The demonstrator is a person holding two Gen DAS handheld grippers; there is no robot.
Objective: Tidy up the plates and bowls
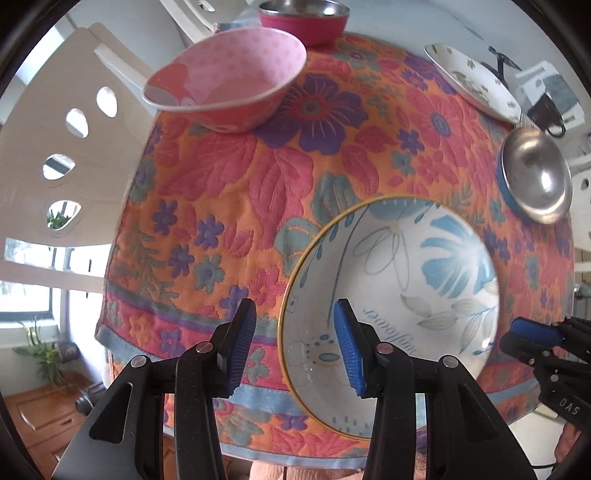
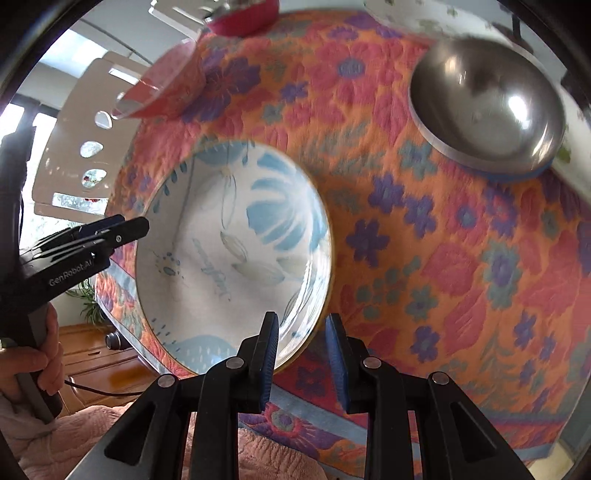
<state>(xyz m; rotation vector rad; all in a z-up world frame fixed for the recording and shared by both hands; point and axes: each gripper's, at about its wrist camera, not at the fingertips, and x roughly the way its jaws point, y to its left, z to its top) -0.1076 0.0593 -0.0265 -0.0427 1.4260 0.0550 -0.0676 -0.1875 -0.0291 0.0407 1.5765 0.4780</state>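
A white bowl with blue flowers and a gold rim (image 1: 399,280) sits near the table's front edge; it also shows in the right wrist view (image 2: 236,251). My left gripper (image 1: 295,343) is open, its jaws astride the bowl's left rim, one finger inside. My right gripper (image 2: 301,350) is open, its jaws astride the bowl's right rim. A pink dotted bowl (image 1: 229,81), a red-and-steel bowl (image 1: 304,18), a steel bowl with a blue outside (image 1: 535,177) (image 2: 487,110) and a white flowered plate (image 1: 476,81) stand farther back.
A floral orange-red cloth (image 1: 258,192) covers the table. White chairs (image 1: 55,147) stand at the left and far side. A wooden cabinet (image 2: 99,354) is below the table's left edge.
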